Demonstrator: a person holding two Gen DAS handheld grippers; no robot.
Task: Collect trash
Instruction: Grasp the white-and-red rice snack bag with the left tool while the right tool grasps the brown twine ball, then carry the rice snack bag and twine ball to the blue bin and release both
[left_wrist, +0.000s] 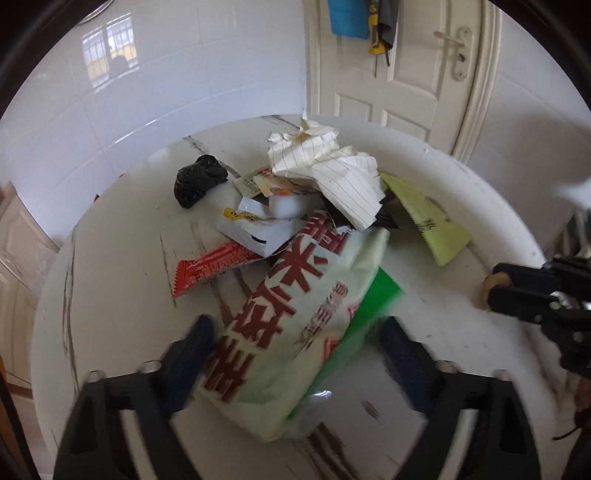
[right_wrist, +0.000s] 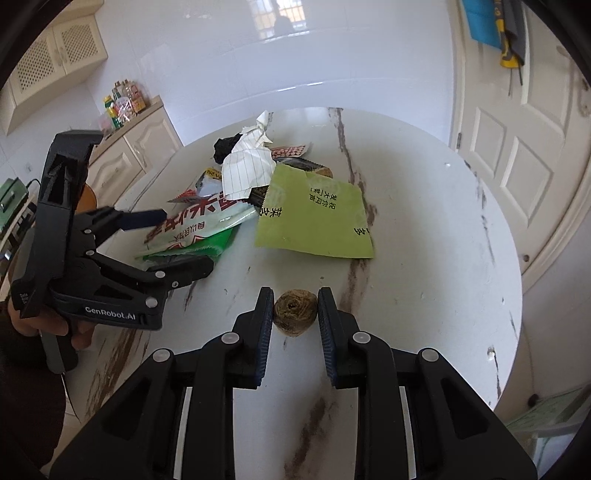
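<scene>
1. Right gripper (right_wrist: 295, 314): jaws narrow, both pads against a small brown wrinkled lump (right_wrist: 294, 312), perhaps a fruit pit or dried scrap; it rests on the table (right_wrist: 424, 258), apart from the heap, so it probably needs its own pinch.
2. Left gripper (left_wrist: 295, 354): jaws wide, straddling the near end of a pale snack bag with red lettering (left_wrist: 291, 314). The pads (left_wrist: 192, 354) stand either side, seemingly not yet pressing, so nothing counts as held. Approaching from the bag's free end likely lets it slide clear of the pile.
3. Green packet (left_wrist: 365, 314): lies partly under the snack bag and may come along with it.
4. Heap behind: crumpled lined paper (left_wrist: 332, 173) on top, a black wad (left_wrist: 199, 179) at the far left, a red wrapper (left_wrist: 210, 269), a torn white carton (left_wrist: 258, 229), a yellow-green sachet (right_wrist: 314, 214) flat at the right.
5. Container for the trash: none in view.
</scene>
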